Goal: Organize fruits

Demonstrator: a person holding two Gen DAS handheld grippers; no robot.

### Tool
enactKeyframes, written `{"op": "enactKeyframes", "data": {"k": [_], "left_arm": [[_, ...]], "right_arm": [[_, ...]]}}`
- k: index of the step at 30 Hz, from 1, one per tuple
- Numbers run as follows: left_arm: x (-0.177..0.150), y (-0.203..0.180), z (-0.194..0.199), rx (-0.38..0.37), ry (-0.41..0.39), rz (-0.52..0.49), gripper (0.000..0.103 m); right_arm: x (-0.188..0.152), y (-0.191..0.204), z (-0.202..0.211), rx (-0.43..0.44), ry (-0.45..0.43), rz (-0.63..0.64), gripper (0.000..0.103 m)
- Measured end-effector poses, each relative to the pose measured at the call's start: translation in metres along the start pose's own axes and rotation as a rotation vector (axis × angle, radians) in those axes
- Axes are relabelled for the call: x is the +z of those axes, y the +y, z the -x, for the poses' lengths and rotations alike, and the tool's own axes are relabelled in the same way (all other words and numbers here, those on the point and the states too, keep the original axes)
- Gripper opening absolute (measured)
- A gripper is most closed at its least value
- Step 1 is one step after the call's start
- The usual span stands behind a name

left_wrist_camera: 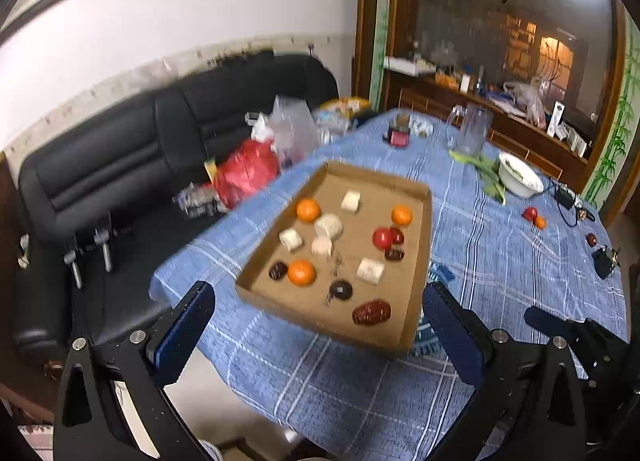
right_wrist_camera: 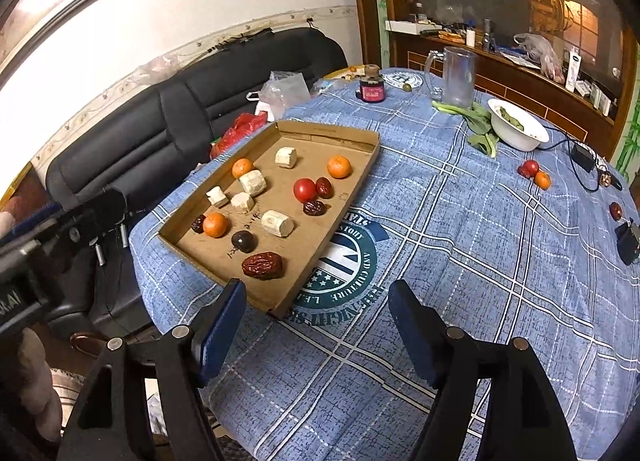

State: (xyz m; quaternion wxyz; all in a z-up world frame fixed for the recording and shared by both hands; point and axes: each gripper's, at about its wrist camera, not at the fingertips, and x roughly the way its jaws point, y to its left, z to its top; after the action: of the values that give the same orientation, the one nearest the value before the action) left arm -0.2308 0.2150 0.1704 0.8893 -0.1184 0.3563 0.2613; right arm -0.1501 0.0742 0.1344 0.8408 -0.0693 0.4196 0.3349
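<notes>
A shallow cardboard tray (right_wrist_camera: 362,165) is lying on a blue checked tablecloth (right_wrist_camera: 460,253) near the table's edge. Inside it, three oranges (right_wrist_camera: 215,224), a tomato (right_wrist_camera: 304,189), dark dates (right_wrist_camera: 262,265) and pale root chunks (right_wrist_camera: 277,223) are being kept loosely scattered. At two o'clock from the tray, a few more small fruits (right_wrist_camera: 534,174) are lying on the cloth, with a white bowl (right_wrist_camera: 518,129) and a clear mug (right_wrist_camera: 456,77) further back. The left gripper (left_wrist_camera: 320,325) is being held wide open, empty, before the tray's near edge. The right gripper (right_wrist_camera: 316,321) is also being held apart, gripping nothing.
</notes>
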Motion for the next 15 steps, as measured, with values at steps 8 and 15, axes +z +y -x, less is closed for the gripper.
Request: {"op": "enactKeyframes", "data": {"k": [8, 15], "left_arm": [[-0.01, 0.001, -0.038, 0.003, 0.122, -0.022, 0.103], [-0.01, 0.0, -0.056, 0.012, 0.183, -0.035, 0.103]], "right_arm": [[0.003, 0.006, -0.016, -0.029, 0.029, 0.008, 0.079], [0.004, 0.007, -0.032, -0.05, 0.062, 0.012, 0.079]]}}
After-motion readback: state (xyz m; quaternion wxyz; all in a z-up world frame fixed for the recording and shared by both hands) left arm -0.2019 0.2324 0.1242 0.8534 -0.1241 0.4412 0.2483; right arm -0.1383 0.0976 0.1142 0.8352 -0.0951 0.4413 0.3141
